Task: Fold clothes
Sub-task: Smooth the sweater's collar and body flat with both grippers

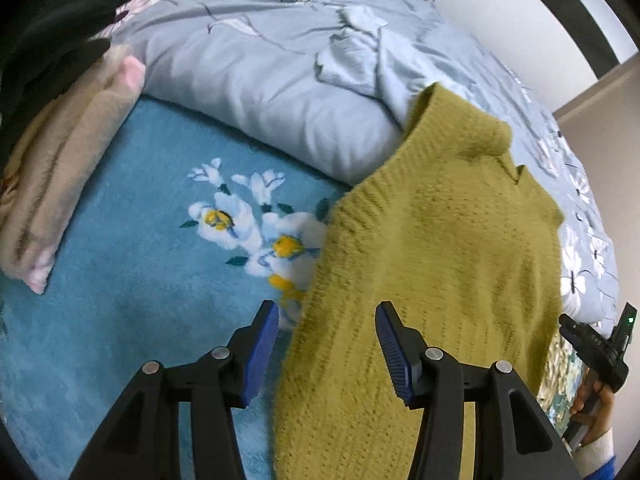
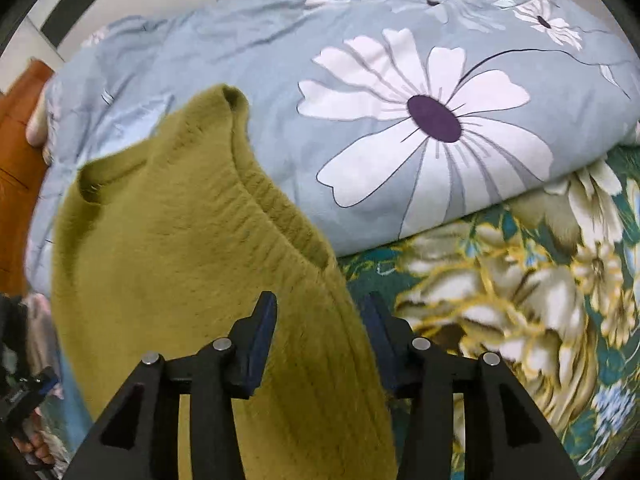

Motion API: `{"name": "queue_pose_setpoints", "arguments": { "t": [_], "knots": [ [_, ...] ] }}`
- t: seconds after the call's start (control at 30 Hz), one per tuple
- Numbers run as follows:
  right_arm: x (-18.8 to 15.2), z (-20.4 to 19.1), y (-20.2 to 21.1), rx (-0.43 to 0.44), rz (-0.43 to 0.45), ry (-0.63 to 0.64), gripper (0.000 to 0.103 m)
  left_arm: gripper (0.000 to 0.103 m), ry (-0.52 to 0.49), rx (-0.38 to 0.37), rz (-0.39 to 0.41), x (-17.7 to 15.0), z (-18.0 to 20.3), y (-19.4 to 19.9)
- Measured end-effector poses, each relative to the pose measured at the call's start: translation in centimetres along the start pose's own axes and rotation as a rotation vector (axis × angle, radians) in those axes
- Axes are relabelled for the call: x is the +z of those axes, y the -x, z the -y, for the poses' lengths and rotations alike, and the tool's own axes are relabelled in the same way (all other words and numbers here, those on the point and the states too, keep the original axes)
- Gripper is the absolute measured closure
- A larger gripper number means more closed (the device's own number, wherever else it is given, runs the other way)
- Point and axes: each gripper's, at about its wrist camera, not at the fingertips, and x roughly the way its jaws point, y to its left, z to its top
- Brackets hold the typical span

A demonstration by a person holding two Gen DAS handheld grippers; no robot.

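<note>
An olive-green knit sweater (image 1: 440, 264) lies on the bed, its far end draped up against a grey-blue quilt (image 1: 260, 80). My left gripper (image 1: 328, 320) is open, its jaws straddling the sweater's left edge; the left finger is over the blue blanket (image 1: 120, 280), the right finger over the knit. In the right wrist view the sweater (image 2: 180, 260) shows its ribbed band. My right gripper (image 2: 320, 312) is open, the sweater's right edge lying between its jaws. The right gripper also shows in the left wrist view (image 1: 596, 348).
A folded beige and pink garment (image 1: 68, 168) with a black one (image 1: 52, 20) on top lies at the left. The flowered quilt (image 2: 420, 112) is bunched behind the sweater. A green floral sheet (image 2: 520, 300) lies at the right. Orange furniture (image 2: 16, 152) stands far left.
</note>
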Motion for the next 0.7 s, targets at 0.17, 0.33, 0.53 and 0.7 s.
{"name": "queue_pose_setpoints", "arguments": {
  "t": [0.17, 0.33, 0.53, 0.7],
  "knots": [
    [-0.4, -0.2, -1.4, -0.062, -0.026, 0.026, 0.062, 0.049, 0.04, 0.005, -0.009, 0.2, -0.7, -1.0],
    [-1.2, -0.3, -1.0, -0.045, -0.038, 0.052, 0.089, 0.048, 0.063, -0.005, -0.015, 0.2, -0.8, -1.4],
    [-0.2, 3.2, 0.5, -0.061, 0.004, 0.0, 0.092, 0.048, 0.034, -0.028, 0.004, 0.8, -0.2, -0.9],
    [-0.6, 4.2, -1.0, -0.029, -0.026, -0.049, 0.092, 0.048, -0.027, -0.042, 0.024, 2.5, 1.2, -0.7]
  ]
}}
